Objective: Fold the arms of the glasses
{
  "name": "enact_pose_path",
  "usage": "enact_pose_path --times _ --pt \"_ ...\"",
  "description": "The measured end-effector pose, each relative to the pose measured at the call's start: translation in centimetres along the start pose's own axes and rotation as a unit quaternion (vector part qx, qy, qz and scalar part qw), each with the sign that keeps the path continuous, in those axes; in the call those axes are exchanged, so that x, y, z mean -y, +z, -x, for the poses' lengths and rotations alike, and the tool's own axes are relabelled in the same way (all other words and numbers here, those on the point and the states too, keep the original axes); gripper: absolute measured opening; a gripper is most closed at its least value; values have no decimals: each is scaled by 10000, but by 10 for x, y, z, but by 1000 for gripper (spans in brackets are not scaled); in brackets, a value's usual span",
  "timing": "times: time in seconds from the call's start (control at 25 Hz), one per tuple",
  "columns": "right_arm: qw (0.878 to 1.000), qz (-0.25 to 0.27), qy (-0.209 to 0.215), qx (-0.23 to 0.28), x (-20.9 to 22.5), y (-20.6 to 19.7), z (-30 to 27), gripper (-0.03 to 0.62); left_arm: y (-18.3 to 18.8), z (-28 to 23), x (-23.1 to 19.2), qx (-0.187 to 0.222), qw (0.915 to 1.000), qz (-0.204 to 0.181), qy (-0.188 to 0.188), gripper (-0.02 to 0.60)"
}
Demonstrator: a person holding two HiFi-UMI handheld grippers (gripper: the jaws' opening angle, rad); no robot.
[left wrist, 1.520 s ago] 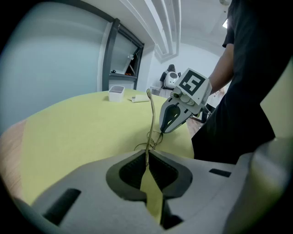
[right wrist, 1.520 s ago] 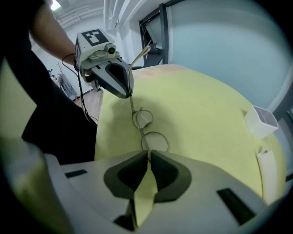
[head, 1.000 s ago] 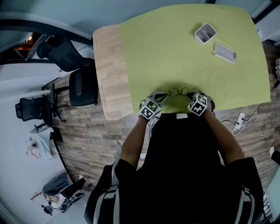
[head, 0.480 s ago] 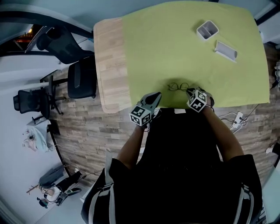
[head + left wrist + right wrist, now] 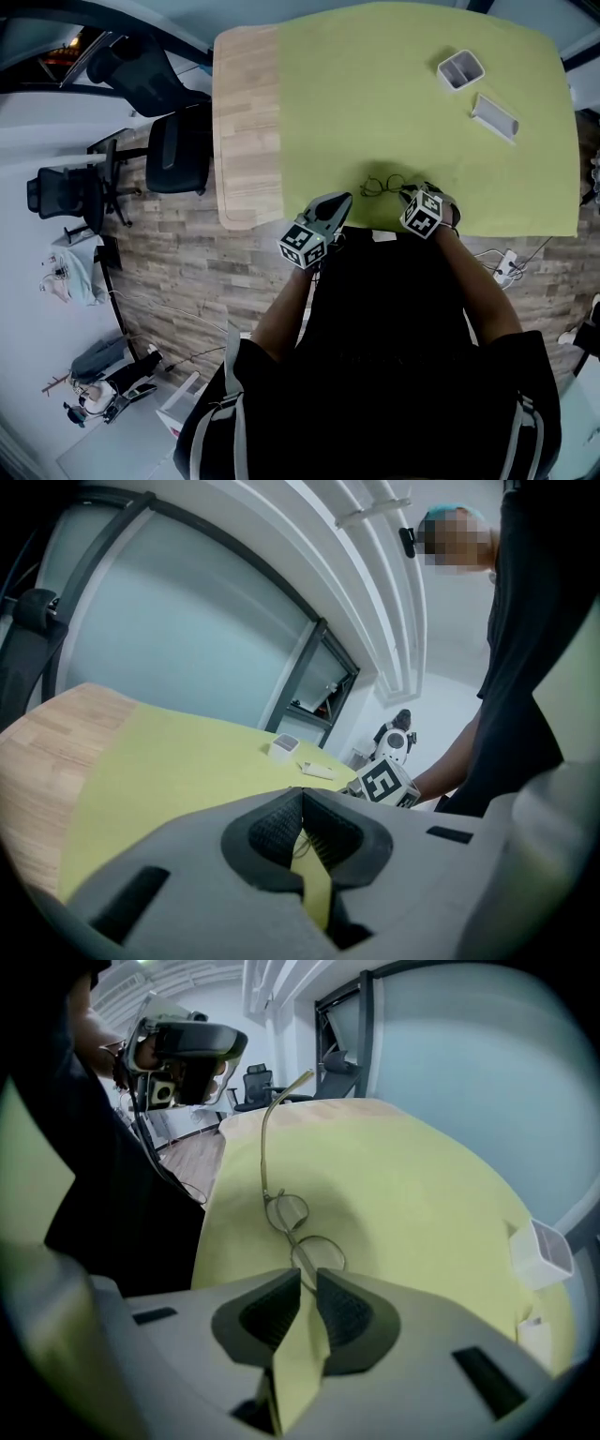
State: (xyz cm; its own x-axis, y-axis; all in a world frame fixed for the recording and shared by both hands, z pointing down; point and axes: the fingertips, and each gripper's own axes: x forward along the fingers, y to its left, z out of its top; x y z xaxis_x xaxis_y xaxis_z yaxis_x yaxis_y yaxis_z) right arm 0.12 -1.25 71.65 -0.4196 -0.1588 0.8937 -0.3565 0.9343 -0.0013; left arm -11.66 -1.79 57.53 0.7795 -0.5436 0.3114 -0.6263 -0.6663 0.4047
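Note:
Thin wire-framed glasses [image 5: 382, 185] lie on the yellow-green cloth [image 5: 394, 103] near the table's front edge. In the right gripper view the glasses [image 5: 298, 1232] sit just beyond the jaws, with the far arm sticking up into the air. My right gripper [image 5: 407, 195] is at their right end, and its jaws [image 5: 307, 1279] are nearly closed on the frame beside the near lens. My left gripper [image 5: 341, 201] is shut and holds nothing. It hangs a short way left of the glasses and does not touch them. The left gripper view does not clearly show the glasses.
A small white box [image 5: 461, 69] and a flat white lid [image 5: 494, 114] lie on the cloth at the far right. Bare wooden tabletop [image 5: 246, 122] runs along the left. Black office chairs [image 5: 178, 155] stand left of the table. The person's body is close against the front edge.
My left gripper has let go of the glasses' left end and drawn back toward the front-left. The right gripper has stayed at the glasses.

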Motion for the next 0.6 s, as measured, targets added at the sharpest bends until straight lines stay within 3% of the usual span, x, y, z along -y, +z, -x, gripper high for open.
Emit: enact_pose_path --times 0.36,0.6 --pt "9942 1045 -67 -233 -3 16 -6 48 0 4 1 -62 9999 -112 85 18" --pt "9825 1789 205 -472 -14 16 -21 48 3 7 3 -21 9998 -139 106 18"
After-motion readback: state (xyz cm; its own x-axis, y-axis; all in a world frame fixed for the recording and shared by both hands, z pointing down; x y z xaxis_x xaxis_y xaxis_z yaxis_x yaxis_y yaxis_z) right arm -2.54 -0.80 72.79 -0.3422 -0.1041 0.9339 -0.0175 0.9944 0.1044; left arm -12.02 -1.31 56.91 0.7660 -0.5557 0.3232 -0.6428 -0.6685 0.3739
